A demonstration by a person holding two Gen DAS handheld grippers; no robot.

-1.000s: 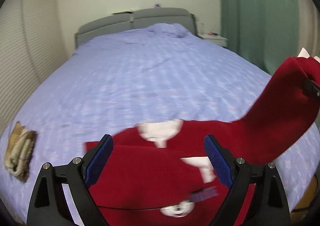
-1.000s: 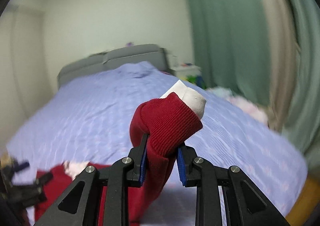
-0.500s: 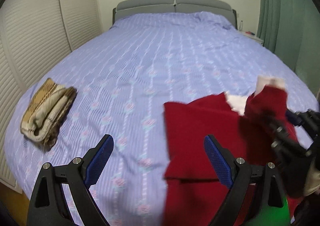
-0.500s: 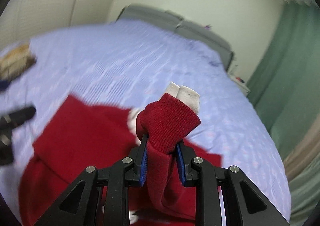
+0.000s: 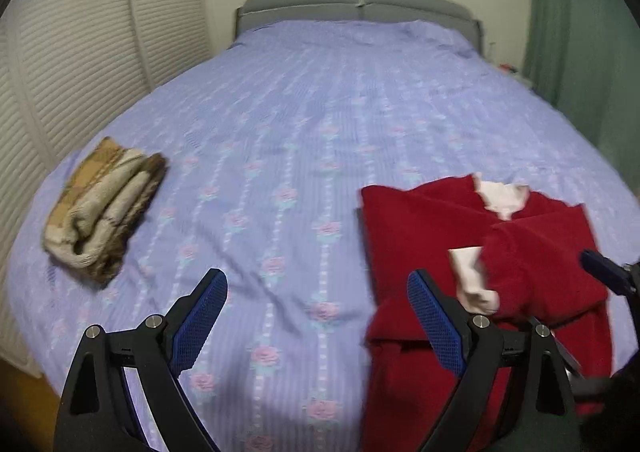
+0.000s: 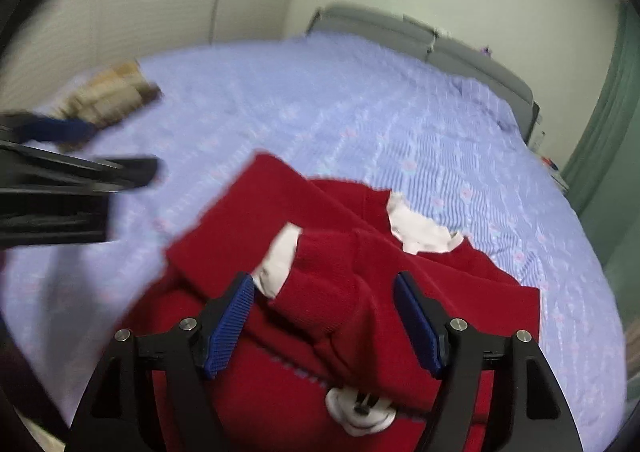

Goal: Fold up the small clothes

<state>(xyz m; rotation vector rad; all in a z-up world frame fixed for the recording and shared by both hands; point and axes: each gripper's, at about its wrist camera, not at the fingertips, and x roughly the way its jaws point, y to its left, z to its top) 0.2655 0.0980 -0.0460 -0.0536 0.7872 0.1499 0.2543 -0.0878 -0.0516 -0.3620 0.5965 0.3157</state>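
Sweater (image 5: 424,236), red with white cuffs and collar, is lying on the near right part of the lilac bedspread (image 5: 304,124), both sleeves folded across its body. At the far left a folded tan knit (image 5: 100,208) is sitting well apart from it. The left gripper (image 5: 316,316) is hovering with jaws wide apart over bare bedspread, holding nothing. The right gripper (image 6: 324,328) has just been opening its jaws; the sleeve cuff (image 6: 280,256) is lying loose between them, unpinched. Judging from this, the sleeve wants smoothing flat before the hem is folded up. Only the right wrist view is showing the cartoon patch (image 6: 360,412); only the left is showing the knit sharply.
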